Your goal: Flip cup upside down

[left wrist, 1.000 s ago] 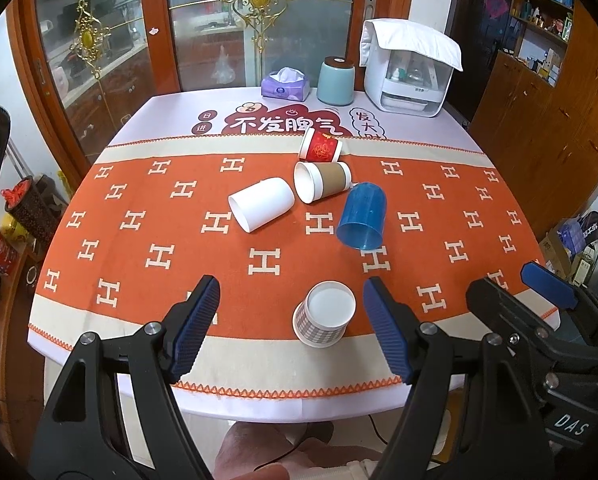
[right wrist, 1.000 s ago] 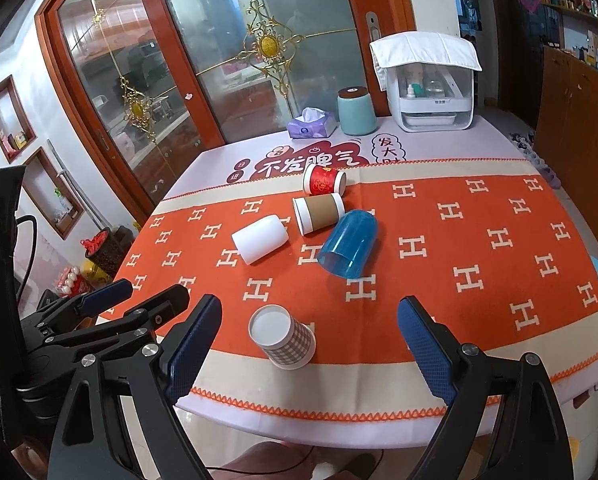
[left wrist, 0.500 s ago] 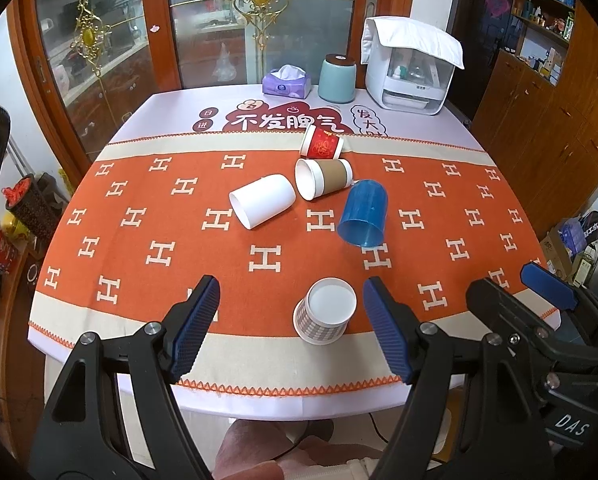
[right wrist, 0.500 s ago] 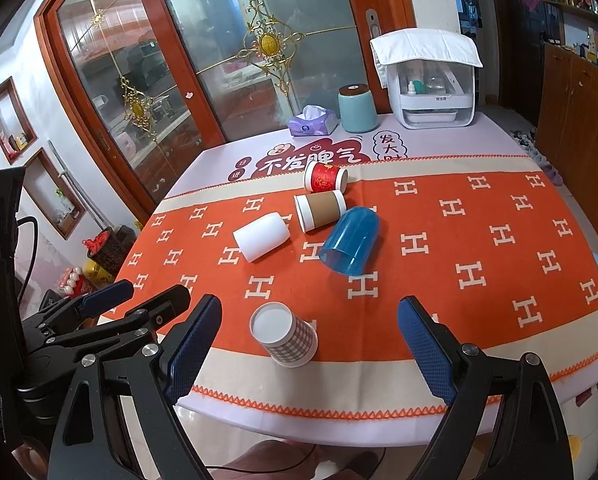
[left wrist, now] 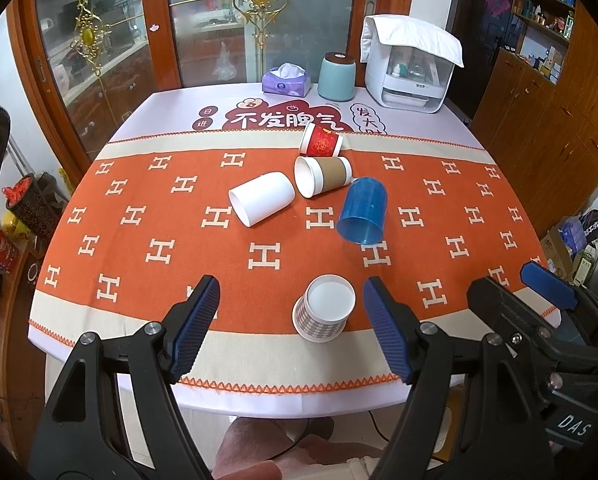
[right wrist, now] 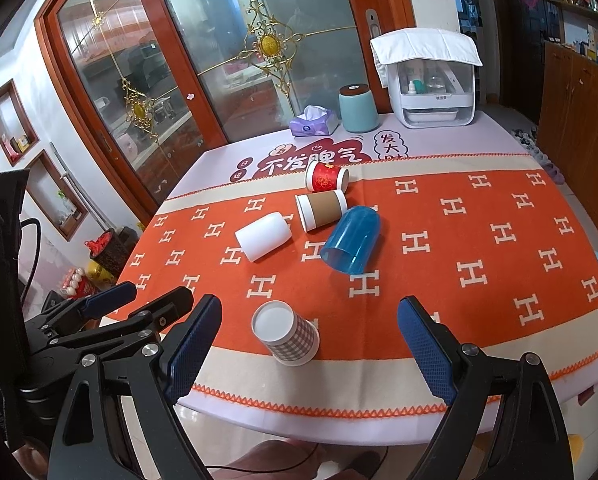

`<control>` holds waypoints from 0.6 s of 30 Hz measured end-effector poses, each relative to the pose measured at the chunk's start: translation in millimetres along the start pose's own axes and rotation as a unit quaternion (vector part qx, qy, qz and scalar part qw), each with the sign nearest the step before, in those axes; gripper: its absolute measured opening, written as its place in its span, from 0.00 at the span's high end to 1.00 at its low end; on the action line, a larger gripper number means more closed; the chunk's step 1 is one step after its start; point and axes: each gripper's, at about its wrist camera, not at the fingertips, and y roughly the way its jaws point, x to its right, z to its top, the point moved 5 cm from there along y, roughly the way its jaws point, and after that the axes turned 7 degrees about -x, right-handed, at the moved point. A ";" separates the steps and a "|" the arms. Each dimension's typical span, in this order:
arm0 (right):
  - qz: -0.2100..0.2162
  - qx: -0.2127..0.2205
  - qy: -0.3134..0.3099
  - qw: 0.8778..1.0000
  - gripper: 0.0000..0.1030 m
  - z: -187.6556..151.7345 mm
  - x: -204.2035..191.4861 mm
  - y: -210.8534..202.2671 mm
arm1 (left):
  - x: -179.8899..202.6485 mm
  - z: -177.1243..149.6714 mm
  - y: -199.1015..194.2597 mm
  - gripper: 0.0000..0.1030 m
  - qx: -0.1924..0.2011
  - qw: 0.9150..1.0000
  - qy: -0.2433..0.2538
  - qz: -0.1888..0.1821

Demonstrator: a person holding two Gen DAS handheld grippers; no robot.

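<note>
Here, checked cup [left wrist: 323, 313] near cloth edge [left wrist: 283, 383] — tongs [left wrist: 291, 330] agape

Checked paper cup [left wrist: 323, 313] tipped on its side, near tablecloth's front edge

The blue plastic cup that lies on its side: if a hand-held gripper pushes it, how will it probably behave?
The blue plastic cup lies on its round wall, so a side push would likely roll it, probably in a curve because it tapers. It looks thin and empty, so probably light. The smooth plastic may slip between the pads.
</note>
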 end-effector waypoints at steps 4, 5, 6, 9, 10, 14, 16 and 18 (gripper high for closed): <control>0.000 0.000 0.000 1.000 0.12 -1.3 -0.7 0.2 | 0.3 0.1 0.0 0.30 0.000 1.000 0.000 0.000; 0.000 0.000 0.000 1.000 0.12 -1.3 -0.5 0.5 | 0.3 0.1 0.1 0.30 0.000 1.000 0.000 0.000; 0.000 0.000 0.000 1.000 0.12 -1.4 -0.4 0.8 | 0.0 -0.4 0.1 0.30 0.000 1.000 0.000 0.000; 0.001 -0.001 0.001 1.000 0.12 -1.1 0.3 0.1 | 0.1 -0.3 0.0 0.30 0.000 1.000 0.000 0.000; 0.001 -0.001 0.001 1.000 0.12 -1.2 0.1 0.2 | -0.3 -0.8 0.0 0.30 0.000 1.000 0.000 0.001; 0.001 0.000 0.001 1.000 0.12 -1.2 0.3 0.4 | 0.6 0.4 0.1 0.30 -0.001 1.000 0.000 0.000; 0.001 0.000 0.001 1.000 0.12 -1.0 0.5 0.1 | 0.0 -0.6 0.1 0.30 0.000 1.000 0.000 0.000; 0.001 -0.001 0.001 1.000 0.12 -0.8 0.7 0.1 | 0.2 0.1 0.2 0.30 -0.001 1.000 0.000 0.000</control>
